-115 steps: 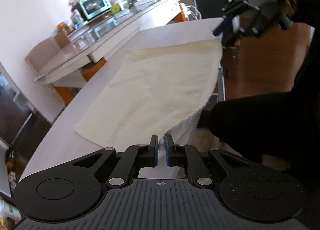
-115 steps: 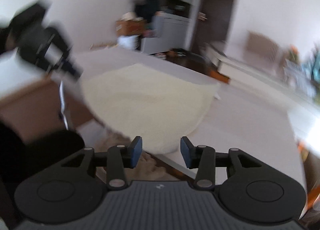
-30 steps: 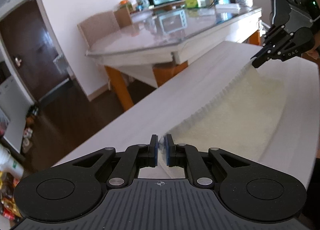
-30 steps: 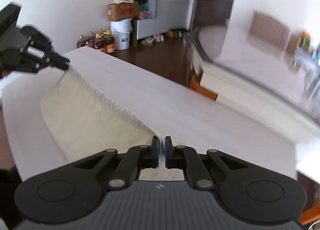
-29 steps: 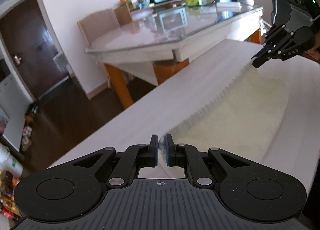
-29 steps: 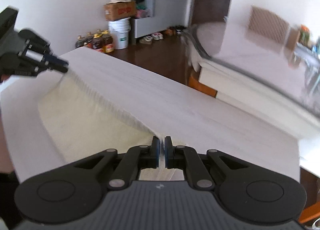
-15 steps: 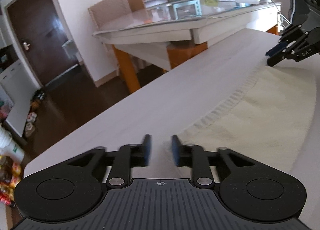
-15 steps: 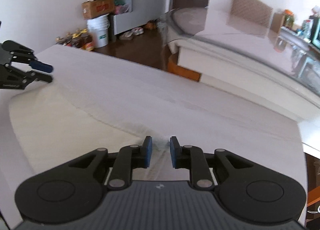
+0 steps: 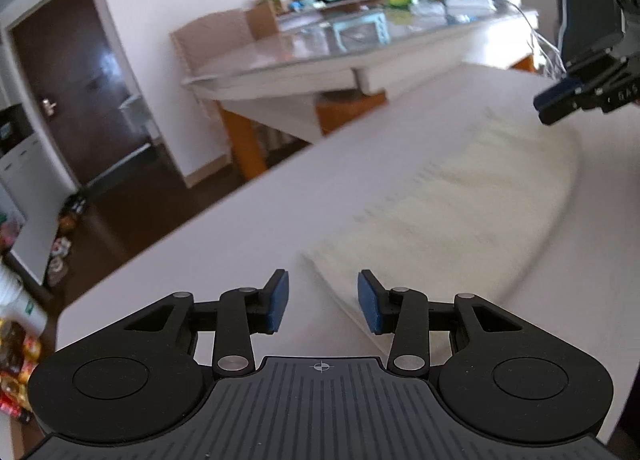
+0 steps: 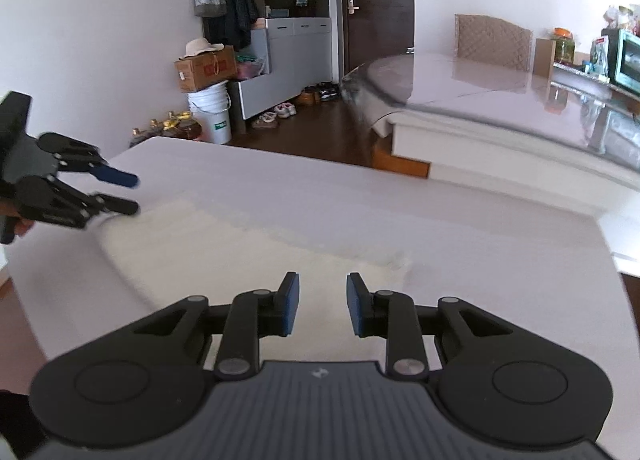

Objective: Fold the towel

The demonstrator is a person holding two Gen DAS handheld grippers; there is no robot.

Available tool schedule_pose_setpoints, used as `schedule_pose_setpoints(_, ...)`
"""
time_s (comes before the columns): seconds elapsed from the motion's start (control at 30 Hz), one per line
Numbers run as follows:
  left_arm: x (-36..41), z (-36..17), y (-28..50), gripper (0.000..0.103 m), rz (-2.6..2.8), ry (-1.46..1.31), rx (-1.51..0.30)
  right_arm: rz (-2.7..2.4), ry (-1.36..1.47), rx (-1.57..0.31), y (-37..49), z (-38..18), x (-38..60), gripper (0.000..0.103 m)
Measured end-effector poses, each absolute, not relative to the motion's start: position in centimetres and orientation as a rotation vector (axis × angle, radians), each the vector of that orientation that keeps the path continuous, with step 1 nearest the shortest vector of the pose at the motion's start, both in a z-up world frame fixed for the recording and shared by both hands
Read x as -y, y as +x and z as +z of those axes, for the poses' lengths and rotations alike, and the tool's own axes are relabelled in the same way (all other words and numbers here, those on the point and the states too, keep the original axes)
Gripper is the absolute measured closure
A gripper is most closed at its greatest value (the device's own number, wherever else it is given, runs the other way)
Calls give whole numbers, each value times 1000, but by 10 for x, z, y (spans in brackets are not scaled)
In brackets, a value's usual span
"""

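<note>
Cream towel (image 9: 472, 195) lies motion-blurred on the table (image 9: 240, 227), both claws (image 9: 322, 302) (image 10: 318, 304) spread apart, empty.

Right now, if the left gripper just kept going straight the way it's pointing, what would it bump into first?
Most likely the towel. The left gripper is open and empty, with the towel's near corner lying just ahead between its fingers on the white table. How high it hovers is unclear, so it might skim over.

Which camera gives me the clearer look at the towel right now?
Right wrist: the towel lies flat and fairly sharp on the white table. In the left wrist view, the towel is motion-blurred.
</note>
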State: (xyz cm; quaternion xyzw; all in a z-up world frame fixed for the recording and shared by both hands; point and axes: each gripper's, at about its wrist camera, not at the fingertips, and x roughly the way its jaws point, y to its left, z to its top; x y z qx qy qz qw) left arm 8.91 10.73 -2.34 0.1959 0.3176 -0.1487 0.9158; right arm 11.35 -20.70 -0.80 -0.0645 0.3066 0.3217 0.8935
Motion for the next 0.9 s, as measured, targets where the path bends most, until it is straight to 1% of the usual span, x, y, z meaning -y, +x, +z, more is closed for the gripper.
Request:
schedule_pose_setpoints(0.13,-107,-27,86,61,-291,382,-647,654,-121,-680,107,-24,204,75)
schedule_pose_setpoints(0.33,-103,-22,68,61,-311,351,-621,613,-19,-660,96,-18,222,75)
schedule_pose_setpoints(0.4,-99,-27,65,61,-317,364,-634,607,-13,-681,96,-22,223,80)
schedule_pose_setpoints(0.5,-95,-33,61,61,-314,371,-639,595,-47,-709,96,-29,221,82)
schedule_pose_setpoints(0.7,-84,-32,46,62,-343,354,-656,577,-134,-690,97,-31,224,87)
schedule_pose_setpoints(0.9,-51,-28,18,62,-459,364,-676,553,-236,-651,123,-33,230,87)
